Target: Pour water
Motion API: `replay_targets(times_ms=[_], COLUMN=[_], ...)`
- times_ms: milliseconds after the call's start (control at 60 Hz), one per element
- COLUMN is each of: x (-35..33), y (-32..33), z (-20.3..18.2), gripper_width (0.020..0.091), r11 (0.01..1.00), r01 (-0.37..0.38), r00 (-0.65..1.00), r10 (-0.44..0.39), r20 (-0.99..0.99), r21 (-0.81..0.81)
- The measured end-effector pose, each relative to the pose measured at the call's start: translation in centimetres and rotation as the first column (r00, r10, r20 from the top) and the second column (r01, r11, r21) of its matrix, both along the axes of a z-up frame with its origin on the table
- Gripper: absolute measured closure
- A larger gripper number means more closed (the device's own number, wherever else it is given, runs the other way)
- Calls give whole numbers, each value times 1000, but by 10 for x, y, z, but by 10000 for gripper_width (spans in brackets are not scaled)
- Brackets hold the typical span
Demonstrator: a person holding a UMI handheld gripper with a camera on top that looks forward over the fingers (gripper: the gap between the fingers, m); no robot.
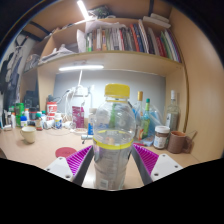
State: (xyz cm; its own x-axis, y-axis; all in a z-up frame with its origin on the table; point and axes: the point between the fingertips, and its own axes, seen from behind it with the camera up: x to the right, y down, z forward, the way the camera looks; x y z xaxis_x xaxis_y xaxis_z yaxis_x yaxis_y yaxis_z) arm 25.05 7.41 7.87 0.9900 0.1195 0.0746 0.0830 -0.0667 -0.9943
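Between the gripper (113, 160) fingers sat a clear bottle (114, 135) with yellow cap, pads pressed on both sides, clamped and held upright. Judged: keep the squeeze firm, tilt slowly toward a receiver; the cap looked on, so it needs removing first. Beyond, desk (40, 150) clutter: jars (160, 136), small bottles, bookshelf (125, 40) above. No clear target cup was identifiable.

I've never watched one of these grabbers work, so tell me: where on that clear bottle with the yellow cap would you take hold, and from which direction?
Grip the bottle around its straight clear midsection, coming in level from the side. It stands upright, its walls run parallel there, and the yellow cap stays free for pouring. The gripper already frames it that way, the bottle between its fingers.
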Motion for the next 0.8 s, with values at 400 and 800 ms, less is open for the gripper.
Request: replay_targets(times_ms=[400,800], x=[14,-86], y=[18,53], z=[0,121], gripper_width=[634,645], r11=[994,987], r01=[105,-41], r00=[992,872], r10=[-105,-41], r20=[-71,488], r21=[-1,155])
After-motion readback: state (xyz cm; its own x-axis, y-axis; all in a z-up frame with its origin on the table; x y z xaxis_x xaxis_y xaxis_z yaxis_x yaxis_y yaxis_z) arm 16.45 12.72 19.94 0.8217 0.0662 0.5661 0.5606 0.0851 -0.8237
